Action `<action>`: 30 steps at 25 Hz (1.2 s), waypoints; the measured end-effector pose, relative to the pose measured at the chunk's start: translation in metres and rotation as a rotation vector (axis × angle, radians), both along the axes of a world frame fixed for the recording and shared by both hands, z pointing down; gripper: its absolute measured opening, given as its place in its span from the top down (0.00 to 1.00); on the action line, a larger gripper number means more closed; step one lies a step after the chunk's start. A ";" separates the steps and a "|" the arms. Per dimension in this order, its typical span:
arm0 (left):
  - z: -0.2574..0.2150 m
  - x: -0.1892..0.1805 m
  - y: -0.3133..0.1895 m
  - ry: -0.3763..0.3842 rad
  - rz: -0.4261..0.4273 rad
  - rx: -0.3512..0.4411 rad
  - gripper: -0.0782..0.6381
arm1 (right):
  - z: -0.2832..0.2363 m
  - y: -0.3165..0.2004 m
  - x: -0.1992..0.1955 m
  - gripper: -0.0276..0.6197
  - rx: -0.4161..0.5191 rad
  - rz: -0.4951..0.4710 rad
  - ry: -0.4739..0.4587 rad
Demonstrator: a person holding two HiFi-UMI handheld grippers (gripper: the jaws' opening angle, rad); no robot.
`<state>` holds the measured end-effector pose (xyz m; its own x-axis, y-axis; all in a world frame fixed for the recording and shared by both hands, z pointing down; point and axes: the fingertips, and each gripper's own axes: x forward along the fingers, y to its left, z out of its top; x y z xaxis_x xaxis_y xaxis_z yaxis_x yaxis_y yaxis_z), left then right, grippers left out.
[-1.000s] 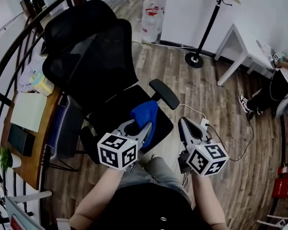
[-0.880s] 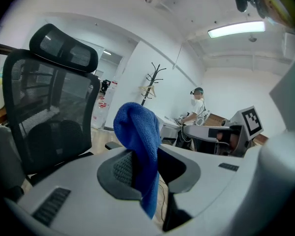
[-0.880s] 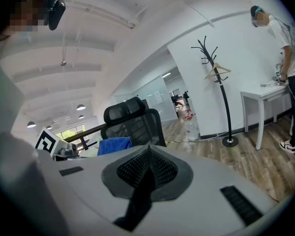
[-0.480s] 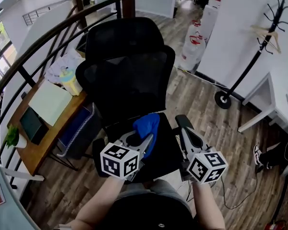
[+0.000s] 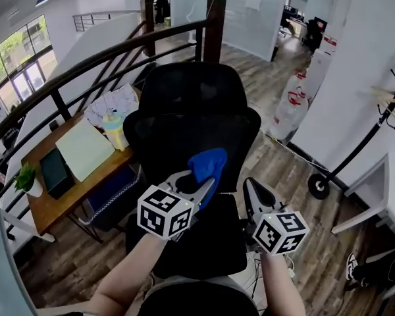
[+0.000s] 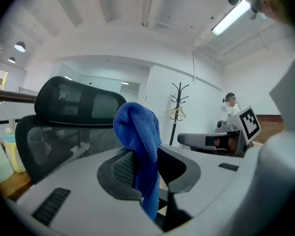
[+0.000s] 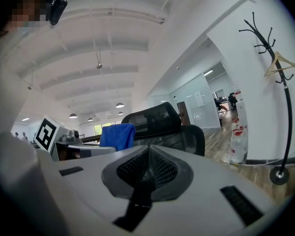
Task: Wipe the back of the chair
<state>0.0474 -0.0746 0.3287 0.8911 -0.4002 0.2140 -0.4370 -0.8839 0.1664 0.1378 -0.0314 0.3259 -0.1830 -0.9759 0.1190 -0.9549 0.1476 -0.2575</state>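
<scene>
A black mesh office chair stands in front of me, its backrest and headrest facing me. My left gripper is shut on a blue cloth, held just in front of the lower backrest. In the left gripper view the blue cloth sticks up from between the jaws, with the chair back to the left. My right gripper is shut with nothing in it, to the right of the cloth over the seat. The right gripper view shows the chair and the cloth ahead.
A wooden desk with papers, a notebook and a plant stands left of the chair, under a curved dark railing. A coat stand and water bottles are to the right. A white table leg shows at far right.
The head view has tilted up, so the chair back now fills the middle. Both grippers have risen with the cloth from over the seat toward the lower backrest.
</scene>
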 end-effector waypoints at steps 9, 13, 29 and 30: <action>-0.071 0.042 -0.080 0.005 -0.002 0.162 0.75 | -0.030 -0.056 0.028 0.91 0.069 -0.051 -0.012; -0.098 0.057 -0.113 0.012 0.000 0.190 0.75 | -0.027 -0.071 0.042 0.91 0.067 -0.056 -0.011; -0.087 0.121 -0.177 0.014 -0.042 0.124 0.75 | -0.025 -0.140 0.068 0.91 0.065 -0.143 -0.005; -0.085 0.123 -0.179 0.006 -0.041 0.122 0.75 | -0.023 -0.143 0.066 0.91 0.060 -0.152 -0.009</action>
